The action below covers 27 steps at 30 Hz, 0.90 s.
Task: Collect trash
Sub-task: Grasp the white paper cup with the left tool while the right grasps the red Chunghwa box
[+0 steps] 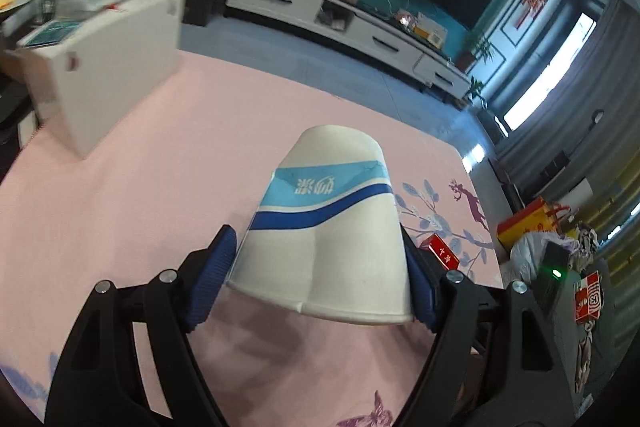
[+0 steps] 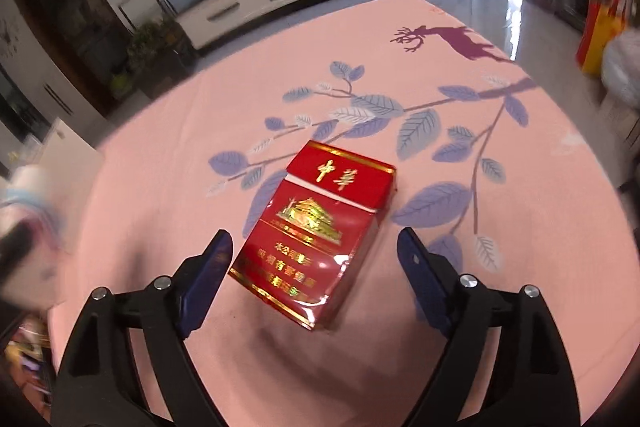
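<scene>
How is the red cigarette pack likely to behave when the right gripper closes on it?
The red cigarette pack lies flat between the open fingers of the right gripper, so it probably won't roll or tip. Its glossy wrap may be slippery against the pads. The lid looks slightly lifted, so it is perhaps empty, light and crushable.

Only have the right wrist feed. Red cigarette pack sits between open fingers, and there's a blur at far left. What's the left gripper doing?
Observer: The left gripper is shut on a white paper cup with blue bands, held upside down with its rim toward the camera.
Operator: Squashed?
Observer: Its wall is dented between the blue pads.
Operator: Anything near that side I can't see properly?
Observer: A white box-like cabinet stands at the far left of the pink tablecloth, with papers on top.
Operator: Is the pack visible from there?
Observer: Only a corner of the red cigarette pack shows behind the cup's right side.
</scene>
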Tool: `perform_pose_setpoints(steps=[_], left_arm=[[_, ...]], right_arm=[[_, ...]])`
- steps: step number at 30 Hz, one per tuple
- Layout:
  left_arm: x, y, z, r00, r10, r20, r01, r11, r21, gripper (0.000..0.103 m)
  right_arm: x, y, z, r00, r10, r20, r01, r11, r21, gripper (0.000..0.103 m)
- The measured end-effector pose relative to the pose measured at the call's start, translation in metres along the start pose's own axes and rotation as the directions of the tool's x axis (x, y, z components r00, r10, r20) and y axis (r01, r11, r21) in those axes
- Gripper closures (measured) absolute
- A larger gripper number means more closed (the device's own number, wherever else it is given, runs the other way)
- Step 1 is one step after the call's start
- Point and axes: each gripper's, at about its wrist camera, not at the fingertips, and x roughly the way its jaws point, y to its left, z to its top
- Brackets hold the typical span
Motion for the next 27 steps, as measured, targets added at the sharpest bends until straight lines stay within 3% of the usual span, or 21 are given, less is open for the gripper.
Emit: perform_pose_setpoints(steps=[5,9,10,11,16,27], left_arm=[[-0.042,0.013,-0.024,0.995,0.078,0.065,-0.077,0.997,-0.021,0.025],[-0.070,0.016,-0.039,0.989,0.119,0.091,-0.119,0.993,-0.009,0.025],[-0.077,0.018,-0.042,0.986,0.132,0.101,-0.132,0.991,-0.004,0.025],[-0.083,0.018,-0.046,0.984,0.139,0.107,-0.140,0.990,-0.001,0.025],[-0.115,0.018,-0.061,0.982,0.144,0.125,-0.145,0.989,-0.005,0.025],[-0.146,-0.013,-0.101,0.985,0.107,0.134,-0.109,0.994,0.006,0.024]], right_arm=[[0.014,0.025,0.002,0.995,-0.101,-0.004,0.101,0.993,-0.058,0.019],[0.024,0.042,-0.003,0.977,-0.213,0.016,0.212,0.964,-0.157,0.021],[0.023,0.041,-0.005,0.977,-0.212,0.037,0.215,0.964,-0.158,0.030],[0.022,0.040,-0.006,0.977,-0.211,0.040,0.215,0.964,-0.154,0.031],[0.006,0.023,-0.013,0.988,-0.152,-0.009,0.149,0.979,-0.136,0.033],[-0.104,-0.005,-0.050,0.999,-0.006,0.040,0.015,0.975,-0.223,0.034]])
